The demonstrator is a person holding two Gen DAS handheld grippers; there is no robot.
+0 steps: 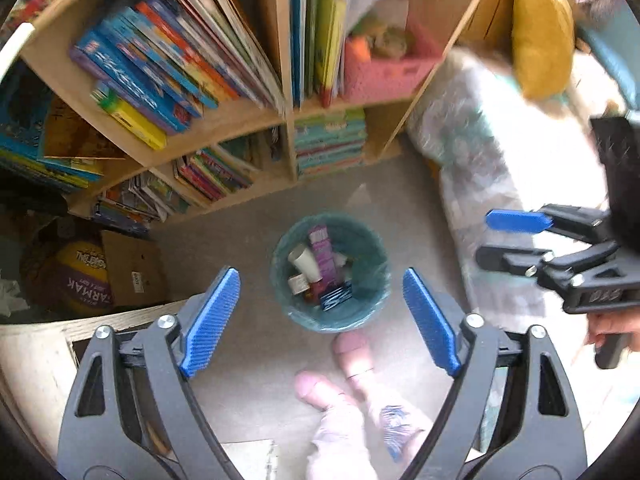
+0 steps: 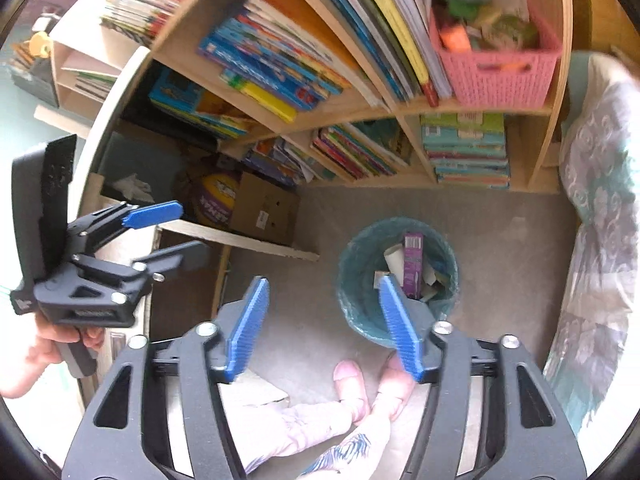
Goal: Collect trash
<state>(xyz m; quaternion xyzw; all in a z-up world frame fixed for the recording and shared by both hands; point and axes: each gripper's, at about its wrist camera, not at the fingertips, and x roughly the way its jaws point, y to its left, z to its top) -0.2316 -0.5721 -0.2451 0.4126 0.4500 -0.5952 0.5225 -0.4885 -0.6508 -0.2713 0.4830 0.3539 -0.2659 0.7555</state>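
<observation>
Sitting at frame centre on the carpet, the teal bin [image 1: 331,272] is seen loaded with light card: purple box [image 1: 321,250], paper tube [image 1: 306,262]. Left gripper [image 1: 322,322] and right gripper [image 2: 324,326] are spread wide, nothing held. Thin liner rim is judged floppy; the stiff wall is better gripped.

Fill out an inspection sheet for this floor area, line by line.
Surface: grey carpet, bare around the bin.
Job's things: teal bin upright, holding a purple box, a white tube and other trash.
Clutter: cardboard box and yellow-purple ball by the shelf.
Grippers: left gripper and right gripper open, nothing between the fingers.
Cables: nothing seen.
Surroundings: wooden bookshelf with books, pink basket, patterned bedding, person's feet.
</observation>
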